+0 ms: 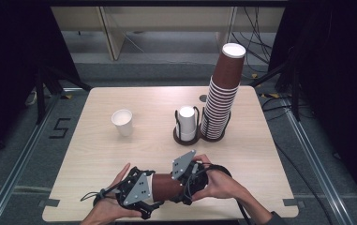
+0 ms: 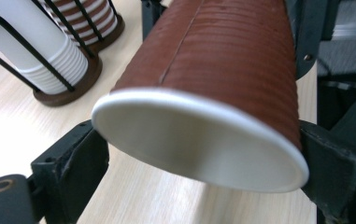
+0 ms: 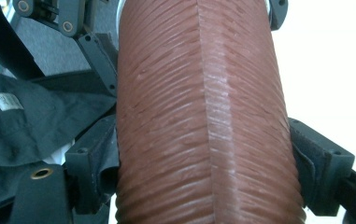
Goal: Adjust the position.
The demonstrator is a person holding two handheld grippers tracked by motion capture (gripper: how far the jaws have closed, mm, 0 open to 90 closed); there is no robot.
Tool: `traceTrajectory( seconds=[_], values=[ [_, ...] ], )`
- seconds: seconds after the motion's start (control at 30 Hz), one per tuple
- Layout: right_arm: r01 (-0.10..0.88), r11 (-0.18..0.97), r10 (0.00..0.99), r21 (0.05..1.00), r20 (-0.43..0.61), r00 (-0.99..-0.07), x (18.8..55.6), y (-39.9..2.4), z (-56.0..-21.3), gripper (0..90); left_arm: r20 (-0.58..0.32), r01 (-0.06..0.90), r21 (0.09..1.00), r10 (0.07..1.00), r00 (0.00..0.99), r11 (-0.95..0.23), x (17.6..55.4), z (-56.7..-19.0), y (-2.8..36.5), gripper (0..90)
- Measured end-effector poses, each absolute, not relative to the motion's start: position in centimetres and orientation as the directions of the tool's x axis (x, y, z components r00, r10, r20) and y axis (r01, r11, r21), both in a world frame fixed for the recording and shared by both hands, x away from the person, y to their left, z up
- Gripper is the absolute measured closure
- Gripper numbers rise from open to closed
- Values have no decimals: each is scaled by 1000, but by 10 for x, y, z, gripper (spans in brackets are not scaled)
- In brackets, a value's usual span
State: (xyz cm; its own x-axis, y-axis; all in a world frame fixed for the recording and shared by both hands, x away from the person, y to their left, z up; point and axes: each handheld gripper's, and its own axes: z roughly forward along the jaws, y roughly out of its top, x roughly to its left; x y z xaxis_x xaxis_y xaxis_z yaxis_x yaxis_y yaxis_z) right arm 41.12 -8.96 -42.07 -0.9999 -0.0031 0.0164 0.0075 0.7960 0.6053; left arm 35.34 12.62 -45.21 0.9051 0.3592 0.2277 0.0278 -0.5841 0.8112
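Observation:
A brown ribbed paper cup (image 1: 167, 186) (image 2: 222, 60) (image 3: 199, 116) lies level in the air near the table's front edge, between both grippers. My right gripper (image 1: 180, 187) (image 3: 203, 158) is shut on its body, with both pads pressed against the ribbed wall. My left gripper (image 1: 151, 191) (image 2: 199, 158) has the cup's white end between its jaws. They stand close at either side of the rim without squeezing it. A hand holds each gripper.
A lone white cup (image 1: 122, 122) stands upright at the left middle of the table (image 1: 96, 154). A short white cup stack (image 1: 187, 123) (image 2: 40, 51) sits in a wire holder. Beside it rises a tall leaning brown cup stack (image 1: 223, 93).

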Motion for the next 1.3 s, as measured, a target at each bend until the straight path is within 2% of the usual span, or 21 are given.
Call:
traceTrajectory(
  seconds=[0.1,0.2,0.33,0.47,0.8,1.1,1.13,1.17,1.3],
  values=[
    [16,785,6,620,18,-1000,413,-95,-420,219,187,46,846,377,907,-531,356,-451,131,89],
    [29,780,28,624,12,-1000,416,-101,-419,219,138,66,887,398,907,-458,358,-449,141,148],
    [111,733,92,671,63,-994,422,-115,-413,218,66,109,920,423,904,-377,360,-449,150,146],
    [127,687,121,716,60,-991,429,-124,-409,216,6,162,932,461,888,-325,362,-450,150,146],
    [138,629,137,765,66,-988,432,-135,-404,213,-100,253,936,505,857,-245,368,-458,149,146],
    [128,613,129,780,61,-990,432,-137,-405,213,-140,288,934,526,839,-210,371,-458,150,146],
    [164,612,147,774,92,-985,429,-137,-406,213,-151,297,933,527,837,-203,371,-457,150,146],
    [135,609,127,782,72,-989,431,-136,-406,213,-162,302,934,525,835,-192,372,-457,150,146],
    [125,608,118,784,67,-991,430,-135,-407,213,-201,328,930,517,832,-168,373,-457,150,146]
  ],
)
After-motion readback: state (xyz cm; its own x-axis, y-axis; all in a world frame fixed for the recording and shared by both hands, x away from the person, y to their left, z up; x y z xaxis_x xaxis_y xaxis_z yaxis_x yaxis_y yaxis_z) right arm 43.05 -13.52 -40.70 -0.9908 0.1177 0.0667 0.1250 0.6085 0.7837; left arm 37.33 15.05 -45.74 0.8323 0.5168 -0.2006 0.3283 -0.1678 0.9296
